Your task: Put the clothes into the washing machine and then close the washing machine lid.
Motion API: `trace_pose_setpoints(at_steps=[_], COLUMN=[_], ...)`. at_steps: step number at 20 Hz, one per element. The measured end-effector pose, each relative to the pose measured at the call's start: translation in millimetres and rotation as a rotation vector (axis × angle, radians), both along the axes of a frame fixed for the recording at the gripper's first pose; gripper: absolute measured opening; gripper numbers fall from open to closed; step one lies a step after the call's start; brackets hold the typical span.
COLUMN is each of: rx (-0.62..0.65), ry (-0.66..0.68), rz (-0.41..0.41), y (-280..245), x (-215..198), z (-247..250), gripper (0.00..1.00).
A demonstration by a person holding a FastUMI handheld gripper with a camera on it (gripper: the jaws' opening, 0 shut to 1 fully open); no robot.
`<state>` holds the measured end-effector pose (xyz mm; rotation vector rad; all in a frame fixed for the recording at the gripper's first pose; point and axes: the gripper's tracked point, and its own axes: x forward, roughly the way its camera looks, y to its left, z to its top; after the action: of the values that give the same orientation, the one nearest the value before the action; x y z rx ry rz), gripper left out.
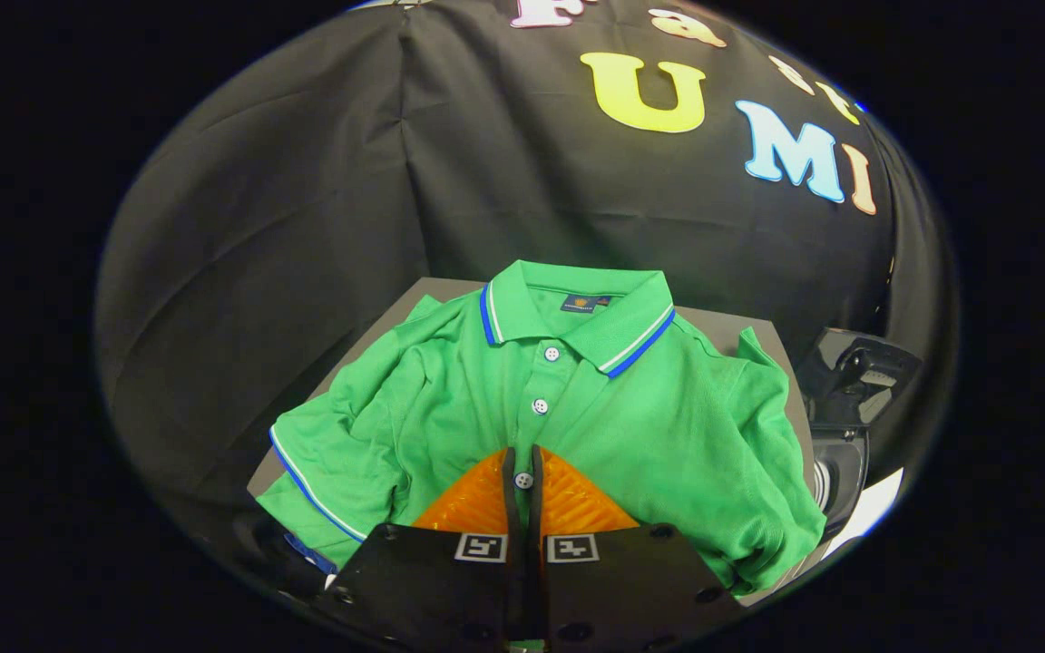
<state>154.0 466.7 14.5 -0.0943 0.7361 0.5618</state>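
Observation:
A green polo shirt [668,426] with a blue-and-white trimmed collar lies spread, front up, on a small grey table [740,322]. My gripper [523,462] hovers over the shirt's lower front, its fingers closed together with only a thin slit between them. A shirt button [523,480] shows through that slit, in line with the two buttons above it; the cloth looks flat and undisturbed there. To the right of the table stands the dark washing machine [840,462], its lid [858,372] raised.
The black booth cloth hangs close behind the table and to the left. The shirt's right sleeve and hem droop over the table edge toward the washing machine. A pale patch of floor [872,508] shows beside the machine.

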Motion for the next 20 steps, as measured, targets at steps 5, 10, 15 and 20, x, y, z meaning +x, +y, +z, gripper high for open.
trace_pose_setpoints(at_steps=[5, 10, 15, 20], rx=[0.010, 0.084, 0.181, 0.227], ry=[-0.037, -0.128, -0.274, -0.358], rz=[-0.001, -0.017, -0.045, -0.055], y=[1, -3, -14, -35], x=[-1, 9, 20, 30], z=[8, 57, 123, 158], gripper=[0.02, 0.02, 0.02, 0.02])
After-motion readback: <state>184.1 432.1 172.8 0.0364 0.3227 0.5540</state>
